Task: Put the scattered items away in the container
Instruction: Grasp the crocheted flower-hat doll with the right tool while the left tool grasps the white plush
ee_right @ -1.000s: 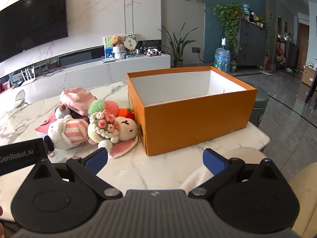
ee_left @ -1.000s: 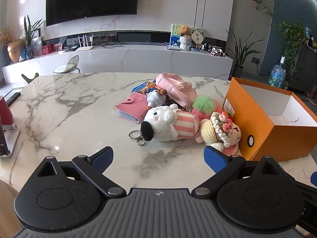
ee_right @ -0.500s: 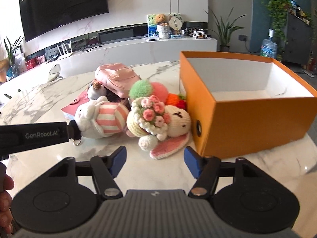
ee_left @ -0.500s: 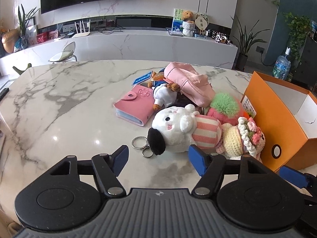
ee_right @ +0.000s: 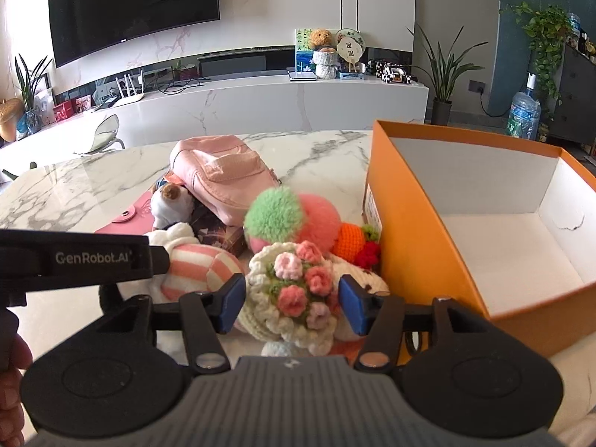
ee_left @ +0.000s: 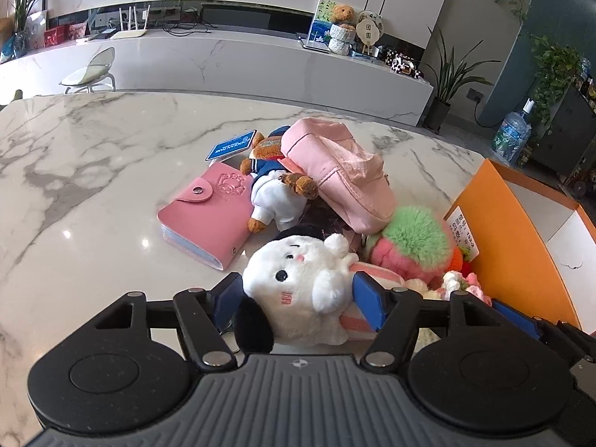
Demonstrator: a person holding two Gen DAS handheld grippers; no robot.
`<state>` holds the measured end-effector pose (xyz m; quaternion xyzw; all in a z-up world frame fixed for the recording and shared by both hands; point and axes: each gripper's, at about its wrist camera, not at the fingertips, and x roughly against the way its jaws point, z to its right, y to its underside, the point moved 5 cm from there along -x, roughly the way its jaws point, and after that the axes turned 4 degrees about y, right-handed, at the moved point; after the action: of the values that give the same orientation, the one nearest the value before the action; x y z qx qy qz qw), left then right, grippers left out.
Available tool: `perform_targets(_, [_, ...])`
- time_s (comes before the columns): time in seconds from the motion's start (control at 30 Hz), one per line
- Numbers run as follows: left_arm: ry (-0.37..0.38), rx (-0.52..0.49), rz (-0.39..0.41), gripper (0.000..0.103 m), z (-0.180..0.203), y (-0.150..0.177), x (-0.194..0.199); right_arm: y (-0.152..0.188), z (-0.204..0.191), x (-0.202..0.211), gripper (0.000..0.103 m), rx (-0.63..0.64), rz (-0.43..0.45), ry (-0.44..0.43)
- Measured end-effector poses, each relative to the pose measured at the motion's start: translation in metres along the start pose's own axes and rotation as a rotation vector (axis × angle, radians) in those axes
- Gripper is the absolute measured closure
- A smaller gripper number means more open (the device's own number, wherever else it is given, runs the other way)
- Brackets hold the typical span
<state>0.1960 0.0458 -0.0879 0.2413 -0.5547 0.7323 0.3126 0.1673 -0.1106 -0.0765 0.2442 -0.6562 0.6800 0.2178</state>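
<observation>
My left gripper [ee_left: 296,300] has its blue pads on both sides of the white plush dog's [ee_left: 298,279] head; the plush lies on the marble table [ee_left: 93,171]. My right gripper [ee_right: 292,303] has its pads on both sides of the crocheted doll [ee_right: 294,290] with the pink flower hat. Whether either grip is tight cannot be told. The open orange box [ee_right: 417,246] stands right of the pile, with a white, empty inside. The pile also holds a pink pouch [ee_left: 335,171], a pink card wallet [ee_left: 208,216], a small bear [ee_left: 277,193], and a green-pink pompom [ee_left: 413,242].
A crocheted carrot [ee_right: 350,238] lies against the box wall. A blue card [ee_left: 231,145] lies behind the wallet. The left gripper's black body [ee_right: 74,257] crosses the right wrist view at left. A TV console stands behind the table.
Both grippers have moved forward and down onto the pile and narrowed. The left now brackets the white dog, the right the crocheted doll.
</observation>
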Motion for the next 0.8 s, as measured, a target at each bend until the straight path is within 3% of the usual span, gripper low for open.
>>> perform_targets(0.23, [0.024,0.037,-0.005,0.006,-0.001,-0.003,-0.020,-0.005,-0.003,-0.017,0.038,0.015,0.012,-0.006])
perform_targets(0.33, [0.036,0.062,-0.009,0.000,-0.004,-0.003,-0.028,-0.004,-0.006,-0.023,0.029,0.037,0.011,-0.007])
perform_targets(0.47, [0.049,0.132,-0.036,0.000,-0.013,-0.003,-0.039,-0.004,-0.013,-0.028,0.023,0.085,0.022,0.000])
perform_targets(0.67, [0.070,0.190,-0.066,0.000,-0.020,-0.004,-0.050,-0.004,-0.018,-0.035,0.024,0.136,0.037,0.021])
perform_targets(0.8, [0.088,0.172,-0.060,0.003,-0.016,-0.008,-0.046,-0.006,-0.017,-0.035,0.037,0.145,0.043,0.029])
